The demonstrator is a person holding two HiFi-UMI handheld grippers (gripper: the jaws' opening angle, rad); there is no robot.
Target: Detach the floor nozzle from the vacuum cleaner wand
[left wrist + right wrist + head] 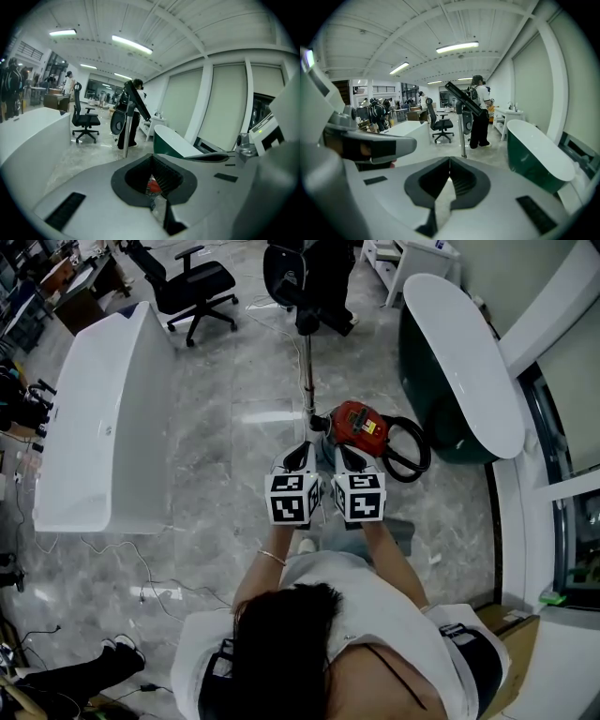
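On the floor (216, 427) just ahead of your left tool (302, 456) and right tool (349, 458), both closed on nothing, sits the red vacuum (359, 424) with its wand (307, 381), nozzle unseen; pushing instead of gripping may topple the wand

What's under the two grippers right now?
Below them, the red vacuum body and grey floor. The shut left gripper and right gripper cover its near end and whatever attaches there.
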